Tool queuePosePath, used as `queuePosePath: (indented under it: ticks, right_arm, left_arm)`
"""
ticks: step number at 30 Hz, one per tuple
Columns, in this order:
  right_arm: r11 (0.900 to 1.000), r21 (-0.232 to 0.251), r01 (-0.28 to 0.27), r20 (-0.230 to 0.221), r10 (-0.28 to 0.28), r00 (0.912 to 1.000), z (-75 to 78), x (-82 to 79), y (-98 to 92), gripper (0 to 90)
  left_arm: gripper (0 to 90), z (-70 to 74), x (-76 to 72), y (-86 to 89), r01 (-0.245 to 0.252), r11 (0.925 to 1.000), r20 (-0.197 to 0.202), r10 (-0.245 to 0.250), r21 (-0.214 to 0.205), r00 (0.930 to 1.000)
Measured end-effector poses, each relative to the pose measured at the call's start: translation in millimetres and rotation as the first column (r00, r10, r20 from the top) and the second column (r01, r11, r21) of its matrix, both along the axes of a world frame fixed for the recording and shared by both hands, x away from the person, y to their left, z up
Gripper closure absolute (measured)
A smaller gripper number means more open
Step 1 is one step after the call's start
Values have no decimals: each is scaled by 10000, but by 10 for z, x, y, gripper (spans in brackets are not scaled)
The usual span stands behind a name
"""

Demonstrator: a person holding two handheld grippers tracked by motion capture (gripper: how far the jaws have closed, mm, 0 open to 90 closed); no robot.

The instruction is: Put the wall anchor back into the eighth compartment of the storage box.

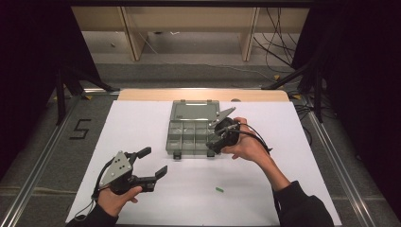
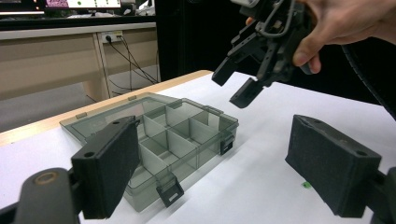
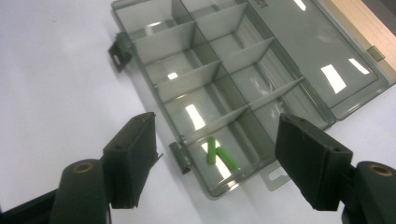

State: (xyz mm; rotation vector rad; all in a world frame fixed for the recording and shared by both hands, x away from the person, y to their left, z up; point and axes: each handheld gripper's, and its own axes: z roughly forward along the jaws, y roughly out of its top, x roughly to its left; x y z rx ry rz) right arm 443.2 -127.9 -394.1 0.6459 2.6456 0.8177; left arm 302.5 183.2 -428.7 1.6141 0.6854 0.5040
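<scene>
Sorting green sticks into the box: two in, one left on the tabletop.

Two sticks (image 3: 218,154) lie crossed in a corner cell of the open box (image 1: 191,142), directly below the right gripper (image 3: 215,154), whose fingers (image 3: 310,158) are spread apart and grasp nothing. A third stick (image 1: 219,189) lies on the white tabletop (image 1: 142,123), nearer the person, well apart from both grippers. The left gripper (image 1: 152,161) hovers beside the box, fingers released and empty.
</scene>
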Motion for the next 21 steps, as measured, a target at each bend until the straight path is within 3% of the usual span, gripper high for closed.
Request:
queuePosePath:
  ticks: [7, 21]
  right_arm:
    - [9998, -7, -177, -132, 177, 9998, 47, -190, -31, 286]
    - [9970, -409, -660, -434, 643, 9970, -79, -468, -68, 263]
  left_arm:
    - [163, 4, -3, 5, 14, 10000, 41, -14, 37, 10000]
    - [163, 5, -4, 4, 8, 10000, 41, -9, 39, 10000]
